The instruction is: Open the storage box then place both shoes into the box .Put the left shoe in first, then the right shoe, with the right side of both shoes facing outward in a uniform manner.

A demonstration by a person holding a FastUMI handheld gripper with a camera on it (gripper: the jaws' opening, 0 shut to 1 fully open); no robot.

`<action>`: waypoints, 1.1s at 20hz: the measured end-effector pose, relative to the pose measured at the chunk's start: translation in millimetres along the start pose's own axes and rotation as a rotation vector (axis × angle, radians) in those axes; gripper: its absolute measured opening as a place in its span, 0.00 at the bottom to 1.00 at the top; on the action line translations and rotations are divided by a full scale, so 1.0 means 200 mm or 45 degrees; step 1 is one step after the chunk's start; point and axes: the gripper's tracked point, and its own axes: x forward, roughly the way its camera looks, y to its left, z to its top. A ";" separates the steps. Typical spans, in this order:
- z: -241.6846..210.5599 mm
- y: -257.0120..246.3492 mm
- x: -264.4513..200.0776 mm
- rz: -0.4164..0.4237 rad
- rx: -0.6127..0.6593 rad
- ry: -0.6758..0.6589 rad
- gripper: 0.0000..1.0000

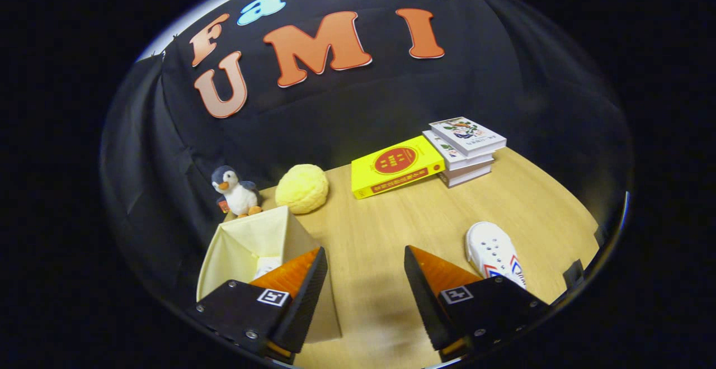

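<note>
Storage box (251, 246), pale cream and already open at the top, sits on the wooden table (386, 229) at about eight o'clock from the table's middle, partly behind one finger of the gripper (363, 288). Something pale lies inside the box, mostly hidden by that finger; I cannot tell what it is.

Gripper view: the claw is released, its two fingers spread wide with bare tabletop between them and nothing held. One finger overlaps the box's near wall in the picture; whether it touches the box cannot be told. Just beside the other finger, at about four o'clock from the table's middle, a white shoe (495, 254) with red and blue stripes lies on the table, its near end hidden behind that finger.

Light wood grain covers the table, which runs back to the black cloth wall (347, 117). Along that far edge, from ten o'clock round to one o'clock, stand a small plush penguin (235, 190), a round yellow fuzzy ball (302, 188) just beside it, a yellow book (397, 166) lying flat, and a stack of white books (464, 149) touching the yellow book's far end. The cloth hangs in soft folds around the booth, dark on both sides of the table.
</note>
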 end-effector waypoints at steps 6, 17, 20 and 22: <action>-0.06 -0.53 0.00 -0.121 -0.025 0.063 0.99; -0.26 -1.02 0.06 -0.150 -0.006 0.177 0.99; -0.36 -1.08 0.08 -0.145 -0.027 0.229 0.99; -0.41 -1.09 0.10 -0.133 -0.037 0.260 0.99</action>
